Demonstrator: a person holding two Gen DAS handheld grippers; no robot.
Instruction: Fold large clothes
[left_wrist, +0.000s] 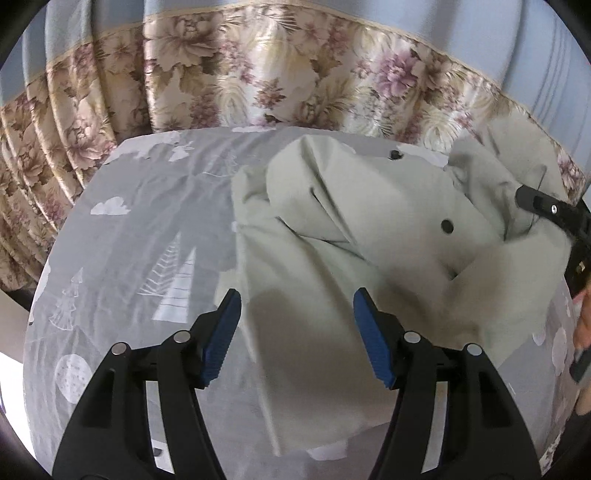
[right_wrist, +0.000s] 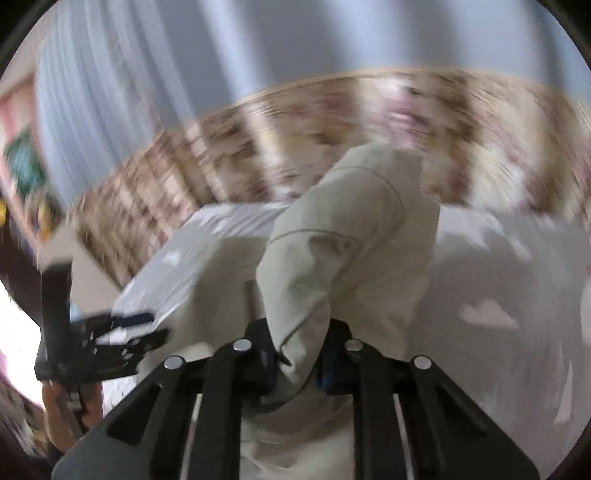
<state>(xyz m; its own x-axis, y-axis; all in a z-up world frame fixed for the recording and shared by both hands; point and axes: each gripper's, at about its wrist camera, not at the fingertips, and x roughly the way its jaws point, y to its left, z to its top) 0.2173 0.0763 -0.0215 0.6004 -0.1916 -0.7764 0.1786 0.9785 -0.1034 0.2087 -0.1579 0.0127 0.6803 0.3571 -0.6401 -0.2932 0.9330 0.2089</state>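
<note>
A pale green garment (left_wrist: 369, 236) with dark buttons lies crumpled on the grey printed sheet (left_wrist: 140, 236). My left gripper (left_wrist: 297, 332) hovers open above the garment's near part, its blue pads (left_wrist: 221, 339) apart with nothing pinched between them. In the right wrist view my right gripper (right_wrist: 299, 365) is shut on a bunched fold of the garment (right_wrist: 343, 240), which rises up in front of the camera. The right gripper's black finger (left_wrist: 546, 210) shows at the right edge of the left wrist view, in the cloth. The left gripper (right_wrist: 122, 332) appears blurred at the left of the right wrist view.
The bed's grey sheet (right_wrist: 498, 266) carries white tree and cloud prints. A floral curtain (left_wrist: 258, 81) with blue fabric above hangs just behind the bed. A hand (left_wrist: 583, 314) shows at the right edge. The right wrist view is motion-blurred.
</note>
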